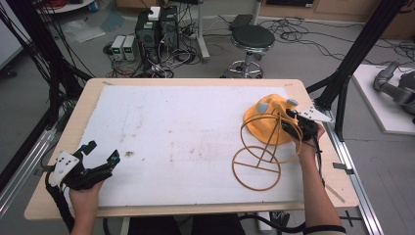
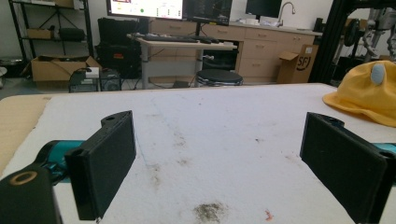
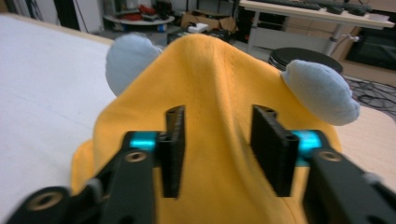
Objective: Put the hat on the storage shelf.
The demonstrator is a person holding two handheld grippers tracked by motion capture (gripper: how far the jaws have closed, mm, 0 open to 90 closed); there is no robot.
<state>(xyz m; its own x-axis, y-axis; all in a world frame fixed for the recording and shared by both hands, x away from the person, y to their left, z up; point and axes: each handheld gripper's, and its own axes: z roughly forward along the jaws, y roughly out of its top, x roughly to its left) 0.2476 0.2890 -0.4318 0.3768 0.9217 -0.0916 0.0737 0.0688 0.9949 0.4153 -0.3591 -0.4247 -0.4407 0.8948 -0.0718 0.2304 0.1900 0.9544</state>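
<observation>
Right claw (image 3: 217, 151) pinching yellow hat (image 3: 219, 93); "SF" on box (image 2: 297, 65).

The table (image 1: 58, 191) is a light wooden top covered by a stained white mat (image 1: 186, 132). Black frame struts (image 1: 362, 49) stand at both sides. The floor (image 1: 313, 58) is grey, with loose cables (image 1: 293, 29) across it. Behind the table stand a black round stool (image 1: 252, 38) on a chrome base and two computer towers (image 1: 156, 29) (small grey boxes sit beside them). Farther back, a desk (image 2: 182, 44) carries monitors (image 2: 170, 8); wooden drawer cabinets (image 2: 266, 46) line the wall, and cardboard boxes (image 2: 56, 70) rest on the floor.
</observation>
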